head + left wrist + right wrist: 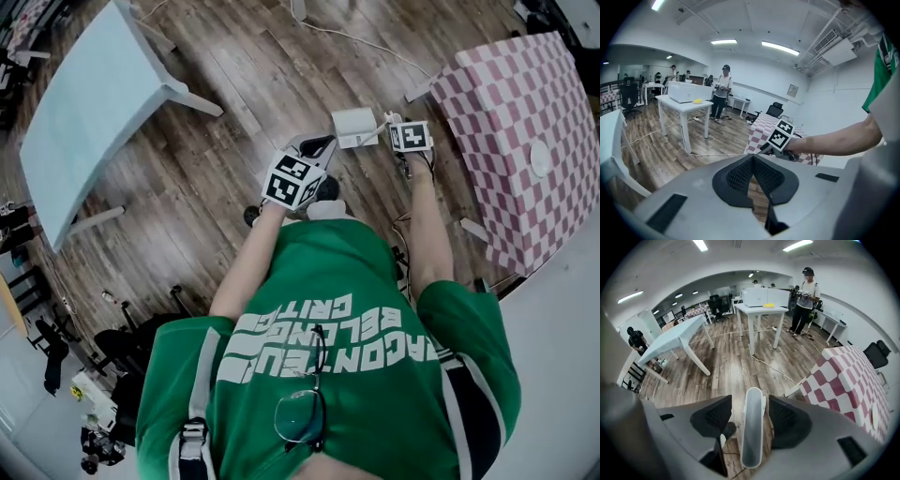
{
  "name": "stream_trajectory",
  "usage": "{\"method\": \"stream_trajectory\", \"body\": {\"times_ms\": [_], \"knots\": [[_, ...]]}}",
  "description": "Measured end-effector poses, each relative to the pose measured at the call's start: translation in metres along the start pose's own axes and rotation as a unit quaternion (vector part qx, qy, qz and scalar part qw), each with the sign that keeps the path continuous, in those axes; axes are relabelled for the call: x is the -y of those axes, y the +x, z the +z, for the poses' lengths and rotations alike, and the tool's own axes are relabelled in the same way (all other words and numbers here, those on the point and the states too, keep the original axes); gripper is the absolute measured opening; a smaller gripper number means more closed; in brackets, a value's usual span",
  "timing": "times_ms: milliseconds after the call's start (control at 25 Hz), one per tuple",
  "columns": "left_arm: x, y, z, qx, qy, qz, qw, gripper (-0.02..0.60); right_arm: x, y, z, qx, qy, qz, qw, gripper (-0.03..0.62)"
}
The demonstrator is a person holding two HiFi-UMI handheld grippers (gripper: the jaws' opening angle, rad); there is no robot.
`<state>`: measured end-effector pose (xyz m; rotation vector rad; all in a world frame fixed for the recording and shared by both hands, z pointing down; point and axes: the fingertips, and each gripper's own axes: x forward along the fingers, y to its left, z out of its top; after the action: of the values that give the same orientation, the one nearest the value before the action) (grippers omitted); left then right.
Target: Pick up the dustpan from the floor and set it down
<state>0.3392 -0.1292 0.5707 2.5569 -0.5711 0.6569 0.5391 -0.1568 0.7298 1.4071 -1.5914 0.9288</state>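
Dustpan is seen upper middle of the head view, over the wood floor, just left of the pink checkered table. Its pale handle is framed between the right gripper's jaws, which are spread wide with a gap left on each side, so nothing's pinched. The left gripper is closed up, pads touching, nothing caught between them.

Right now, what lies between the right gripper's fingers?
The pale grey plastic dustpan handle stands between the right gripper's open fingers, with a small gap on either side. The right gripper view shows it.
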Motion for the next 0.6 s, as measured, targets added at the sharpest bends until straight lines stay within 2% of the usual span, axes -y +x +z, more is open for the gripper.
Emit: {"method": "stream_trajectory", "body": {"times_ms": [240,600], "knots": [[-0.025,-0.009,0.002,0.008,-0.025,0.043,0.9987,0.003,0.002,0.047,0.007,-0.079,-0.028,0.014,0.996,0.235],[-0.065,-0.025,0.006,0.021,-0.066,0.094,0.9932,0.003,0.002,0.096,-0.017,-0.176,-0.038,0.032,0.983,0.233]]}}
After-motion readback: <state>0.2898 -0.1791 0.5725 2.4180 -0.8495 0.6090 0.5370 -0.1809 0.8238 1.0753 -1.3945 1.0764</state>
